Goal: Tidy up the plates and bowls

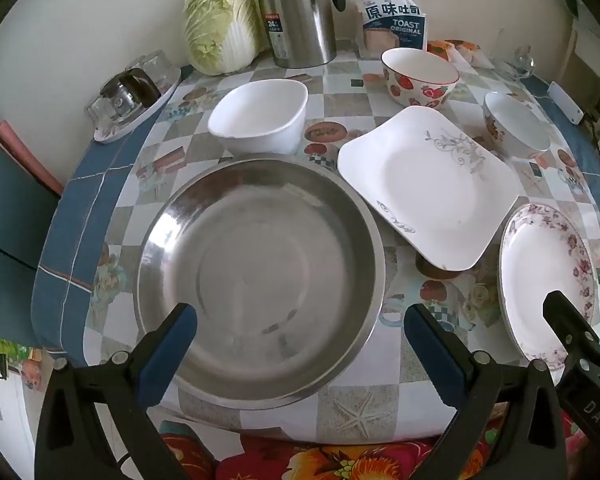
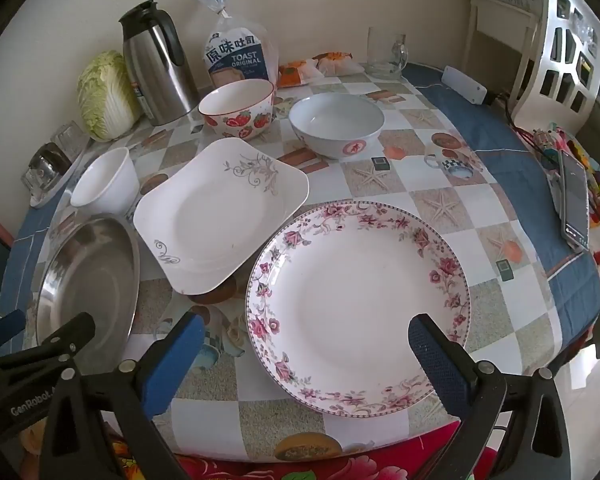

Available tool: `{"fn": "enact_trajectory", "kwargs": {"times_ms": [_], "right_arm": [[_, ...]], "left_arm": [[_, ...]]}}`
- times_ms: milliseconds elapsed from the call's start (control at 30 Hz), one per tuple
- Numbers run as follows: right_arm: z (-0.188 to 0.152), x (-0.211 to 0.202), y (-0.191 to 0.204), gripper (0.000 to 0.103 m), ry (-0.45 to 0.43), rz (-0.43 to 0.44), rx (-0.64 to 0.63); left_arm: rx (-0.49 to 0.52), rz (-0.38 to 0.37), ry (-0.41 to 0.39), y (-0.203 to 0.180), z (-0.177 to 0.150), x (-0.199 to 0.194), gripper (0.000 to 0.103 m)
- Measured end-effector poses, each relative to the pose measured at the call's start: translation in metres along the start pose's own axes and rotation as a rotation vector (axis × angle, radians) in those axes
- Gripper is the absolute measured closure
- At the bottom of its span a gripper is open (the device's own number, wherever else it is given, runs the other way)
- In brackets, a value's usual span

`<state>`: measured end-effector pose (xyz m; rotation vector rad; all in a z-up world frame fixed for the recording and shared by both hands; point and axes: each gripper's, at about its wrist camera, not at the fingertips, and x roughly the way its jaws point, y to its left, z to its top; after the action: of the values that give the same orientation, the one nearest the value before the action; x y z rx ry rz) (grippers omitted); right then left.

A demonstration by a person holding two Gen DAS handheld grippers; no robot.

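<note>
A round steel pan (image 1: 260, 276) lies at the table's front left; my left gripper (image 1: 300, 328) is open over its near rim. A square white plate (image 1: 428, 188) (image 2: 220, 212) lies in the middle. A round floral plate (image 2: 356, 304) (image 1: 548, 280) lies front right; my right gripper (image 2: 306, 340) is open above its near edge. Behind stand a white square bowl (image 1: 260, 116) (image 2: 106, 188), a strawberry bowl (image 1: 420, 76) (image 2: 238, 108) and a pale bowl with a red mark (image 2: 336, 124) (image 1: 516, 124). Both grippers are empty.
At the back stand a cabbage (image 1: 222, 24), a steel thermos jug (image 1: 300, 12), a bag of toast (image 1: 394, 16) and a glass mug (image 2: 386, 54). A tray of glassware (image 1: 132, 96) sits at the left edge. A phone (image 2: 576, 196) lies at the right edge.
</note>
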<state>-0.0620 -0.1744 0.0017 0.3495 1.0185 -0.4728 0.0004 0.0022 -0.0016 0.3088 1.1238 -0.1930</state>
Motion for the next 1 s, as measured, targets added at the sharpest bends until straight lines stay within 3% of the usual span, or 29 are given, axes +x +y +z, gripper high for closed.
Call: {"fn": "enact_trajectory", "kwargs": {"times_ms": [1000], "right_arm": [[-0.0005, 0.0008, -0.0001, 0.000, 0.002, -0.001, -0.001]], "left_arm": [[-0.019, -0.016, 0.005, 0.0000, 0.0010, 0.0039, 0.000]]}}
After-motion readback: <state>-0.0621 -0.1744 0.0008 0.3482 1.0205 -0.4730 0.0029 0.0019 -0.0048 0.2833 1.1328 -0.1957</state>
